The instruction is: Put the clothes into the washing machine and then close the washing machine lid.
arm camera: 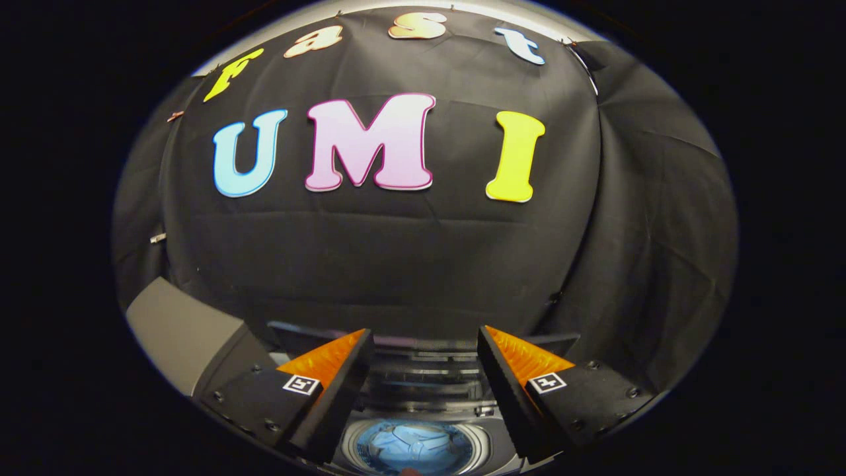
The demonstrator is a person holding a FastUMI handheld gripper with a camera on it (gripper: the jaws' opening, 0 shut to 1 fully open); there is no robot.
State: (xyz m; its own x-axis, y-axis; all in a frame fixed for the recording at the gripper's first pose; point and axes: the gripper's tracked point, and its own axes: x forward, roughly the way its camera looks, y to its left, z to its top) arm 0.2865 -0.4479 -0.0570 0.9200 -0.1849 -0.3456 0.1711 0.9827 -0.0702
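Note:
My gripper [424, 338] stands open, its two fingers wide apart with nothing between them. Below and between the fingers lies the washing machine's round drum opening [413, 446], seen from above. Light blue clothes [410, 444] lie inside the drum. The machine's lid [423, 360] stands raised behind the opening, just beyond the fingertips, folded up against the back. The gripper hangs above the machine and touches neither the lid nor the clothes.
A grey slanted panel [182, 330] rises beside the left finger. Black cloth wall [396, 264] closes off the back and the right side a short way beyond the machine.

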